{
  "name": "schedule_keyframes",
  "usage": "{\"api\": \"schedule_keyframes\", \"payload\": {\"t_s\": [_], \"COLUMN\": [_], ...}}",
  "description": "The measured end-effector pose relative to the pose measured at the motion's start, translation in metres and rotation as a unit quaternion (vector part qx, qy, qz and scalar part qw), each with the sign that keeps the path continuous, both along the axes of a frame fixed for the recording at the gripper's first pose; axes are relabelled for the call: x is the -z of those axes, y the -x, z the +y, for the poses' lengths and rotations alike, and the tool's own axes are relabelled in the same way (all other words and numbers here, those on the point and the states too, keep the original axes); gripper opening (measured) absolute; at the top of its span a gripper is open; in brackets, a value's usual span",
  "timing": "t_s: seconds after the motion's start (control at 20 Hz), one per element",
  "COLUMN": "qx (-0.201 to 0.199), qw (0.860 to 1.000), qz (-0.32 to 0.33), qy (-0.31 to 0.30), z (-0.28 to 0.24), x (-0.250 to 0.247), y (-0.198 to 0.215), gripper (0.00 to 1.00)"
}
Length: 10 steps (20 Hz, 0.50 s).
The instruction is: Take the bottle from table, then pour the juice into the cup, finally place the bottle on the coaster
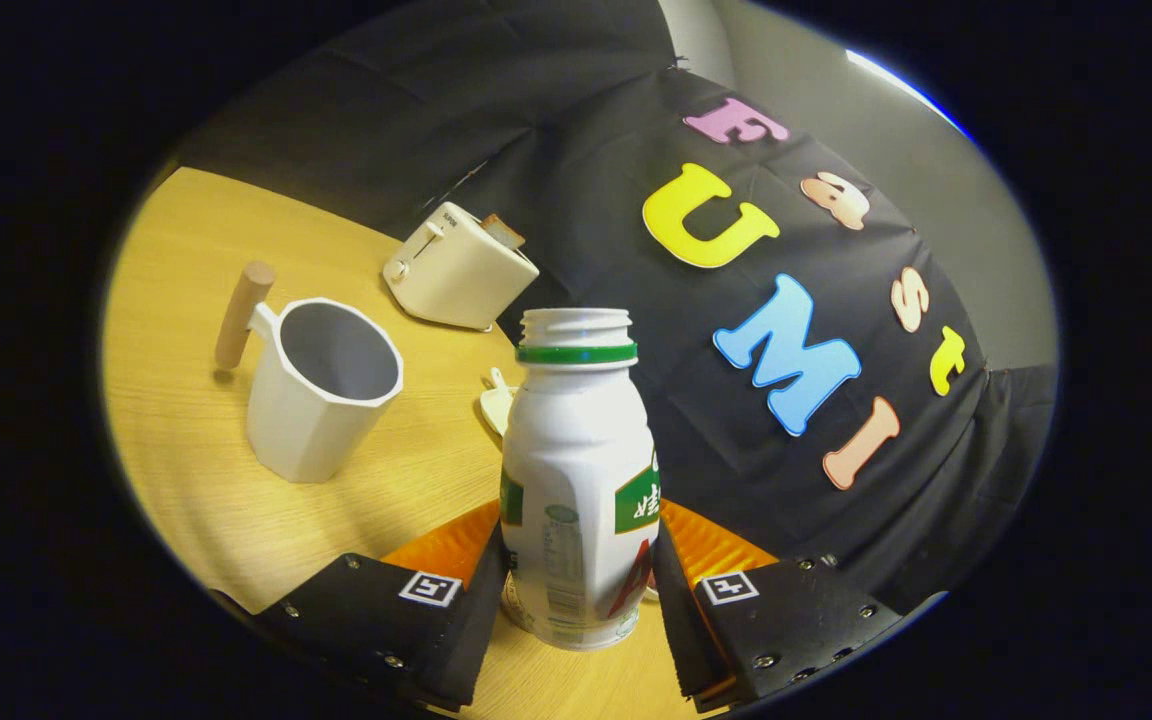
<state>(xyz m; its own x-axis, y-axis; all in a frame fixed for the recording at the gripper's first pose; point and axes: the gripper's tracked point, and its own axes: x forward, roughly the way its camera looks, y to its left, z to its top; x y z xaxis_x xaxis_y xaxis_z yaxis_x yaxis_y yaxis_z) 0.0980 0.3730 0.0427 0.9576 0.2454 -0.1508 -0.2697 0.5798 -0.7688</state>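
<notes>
A white plastic bottle with a green neck ring and an open, capless mouth stands upright between my fingers. My gripper is shut on its lower body, one finger pressing each side. An orange ribbed coaster lies just behind the bottle's base and spreads out past both fingers. The white faceted cup with a wooden handle stands beyond my left finger, its inside looking empty. I cannot tell whether the bottle's base touches the table.
A cream toaster with a slice of bread in it sits at the far edge of the wooden table, behind the cup. A small white object peeks out behind the bottle. The booth's black cloth wall rises close behind and to the right.
</notes>
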Motion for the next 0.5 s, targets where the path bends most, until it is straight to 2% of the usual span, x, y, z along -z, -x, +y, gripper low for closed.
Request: {"api": "schedule_keyframes", "payload": {"t_s": [0.5], "qx": [-0.013], "qw": [0.993], "qz": [-0.028], "qy": [0.118], "z": [0.014], "x": [0.005], "y": [-0.001], "gripper": [0.72]}}
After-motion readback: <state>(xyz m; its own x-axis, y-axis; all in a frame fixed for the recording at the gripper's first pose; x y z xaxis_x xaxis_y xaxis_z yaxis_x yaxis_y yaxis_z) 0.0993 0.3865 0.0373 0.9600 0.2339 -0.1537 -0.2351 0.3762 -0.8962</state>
